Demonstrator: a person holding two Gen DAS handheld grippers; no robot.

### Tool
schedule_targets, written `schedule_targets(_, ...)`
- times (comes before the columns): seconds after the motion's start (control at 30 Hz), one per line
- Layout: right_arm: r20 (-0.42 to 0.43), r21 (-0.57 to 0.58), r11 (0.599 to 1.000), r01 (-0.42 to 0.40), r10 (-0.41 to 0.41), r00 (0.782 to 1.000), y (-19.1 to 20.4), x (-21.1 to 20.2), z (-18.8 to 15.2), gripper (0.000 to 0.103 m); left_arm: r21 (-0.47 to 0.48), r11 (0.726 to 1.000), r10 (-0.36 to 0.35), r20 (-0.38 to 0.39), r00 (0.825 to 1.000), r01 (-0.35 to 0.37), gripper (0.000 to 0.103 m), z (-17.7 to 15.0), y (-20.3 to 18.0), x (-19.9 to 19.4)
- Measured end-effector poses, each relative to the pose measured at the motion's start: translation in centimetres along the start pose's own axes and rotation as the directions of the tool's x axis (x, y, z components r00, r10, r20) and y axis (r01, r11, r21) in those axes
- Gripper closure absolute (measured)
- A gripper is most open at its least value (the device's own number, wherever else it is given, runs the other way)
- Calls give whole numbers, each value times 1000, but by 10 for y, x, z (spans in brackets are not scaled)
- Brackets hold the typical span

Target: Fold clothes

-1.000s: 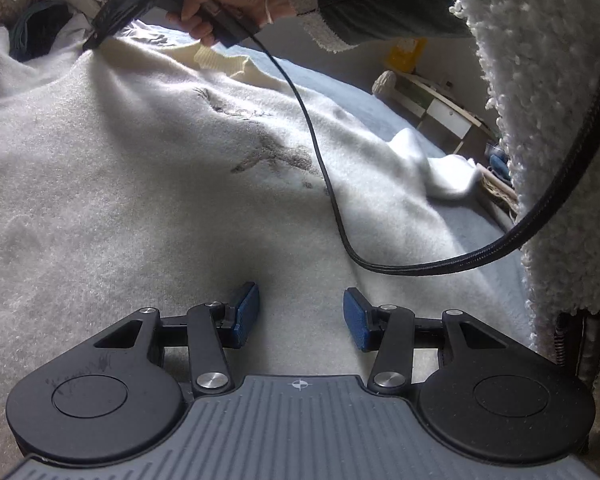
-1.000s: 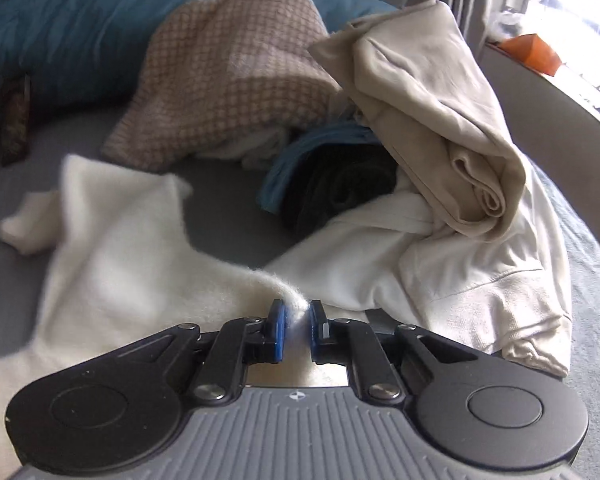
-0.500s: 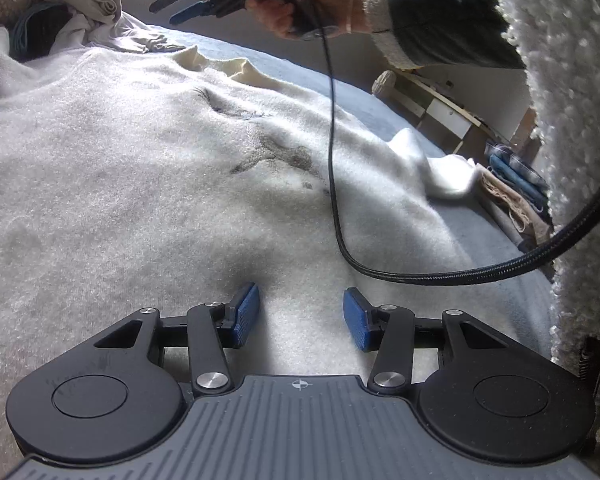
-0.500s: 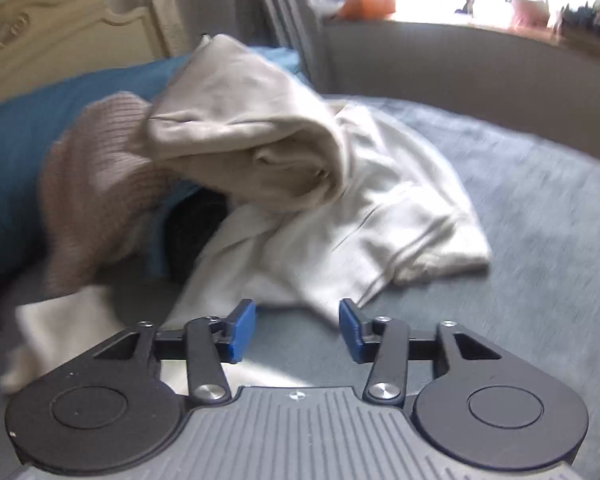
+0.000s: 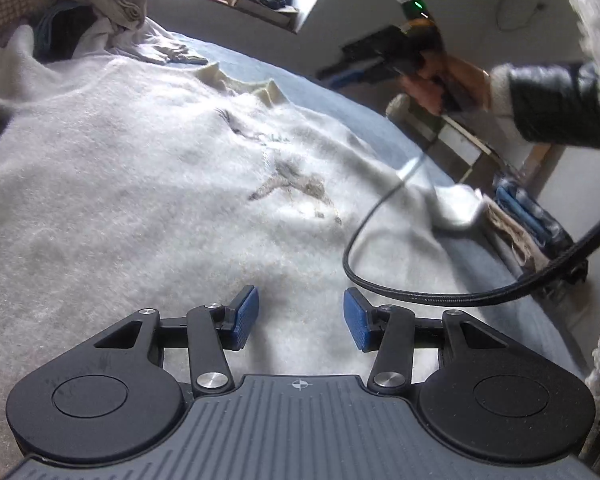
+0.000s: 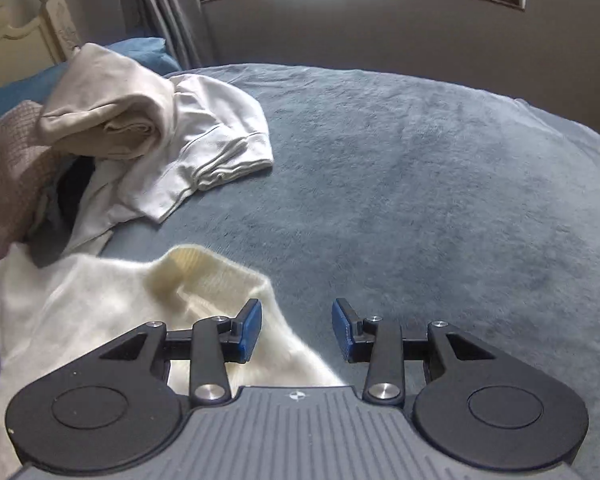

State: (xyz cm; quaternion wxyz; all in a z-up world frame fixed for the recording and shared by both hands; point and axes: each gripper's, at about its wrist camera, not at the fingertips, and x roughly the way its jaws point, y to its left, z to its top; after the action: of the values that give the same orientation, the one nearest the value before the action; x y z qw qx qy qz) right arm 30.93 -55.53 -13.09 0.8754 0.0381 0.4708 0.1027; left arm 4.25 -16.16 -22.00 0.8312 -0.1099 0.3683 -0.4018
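Partly, the white sweater (image 5: 148, 184) is running out of frame on the blue bedspread (image 6: 420, 184), its hem hidden under the left gripper (image 5: 300, 318), whose jaws are standing apart, empty. Blurred in the left view, the right gripper (image 6: 296, 330) is gaping, holding nothing, over the sweater's collar edge; open bedspread is lying beyond, clothes pile (image 6: 112, 120) well left.

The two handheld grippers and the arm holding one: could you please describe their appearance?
Both the left gripper and right gripper have black linkages, blue ribbed pads, and a grey ridged body with a crosshair mark. A black braided cable trails off. The sleeve is black, cream-cuffed.
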Motion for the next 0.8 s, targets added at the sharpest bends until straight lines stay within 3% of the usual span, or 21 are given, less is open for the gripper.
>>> schedule_targets(0.1,-129,-30,997,-78,73,989,-8,-23,-27,61,-60,998,-1,13,1000,2,56,4,8,-1)
schedule_targets(0.2,-263,-9,988,-151,144,954,-5,-19,-63,61,-56,998,12,0,1000,-12,56,3,9,1)
schedule_targets(0.27,-303,-40,990,-139,120,946,2,-2,-86,63,-29,999,22,-8,1000,-22,56,1,5,2)
schedule_targets(0.33,-256,-40,996,-84,71,964,1,14,-99,64,0,999,37,-20,999,-37,56,-2,1,4)
schedule_targets(0.4,-149,78,995,-61,72,986,-12,15,-99,64,39,998,54,-23,998,-53,56,-3,-3,5)
schedule_targets(0.43,-80,131,991,-27,38,996,-18,10,-98,71,56,997,61,-24,998,-60,56,-4,-5,6)
schedule_targets(0.5,21,245,969,43,-50,999,-28,-5,-97,73,63,996,72,-29,997,-70,56,-3,-6,7)
schedule_targets(0.6,81,346,936,70,-104,991,-30,-32,-100,70,32,996,82,-24,996,-82,56,6,-4,3)
schedule_targets(0.7,152,384,923,-34,-27,988,-18,-66,-113,69,-24,995,98,14,995,-97,56,23,3,-14)
schedule_targets(0.8,214,471,865,-171,75,974,0,-85,-133,67,-118,985,132,67,989,-123,56,44,23,-43)
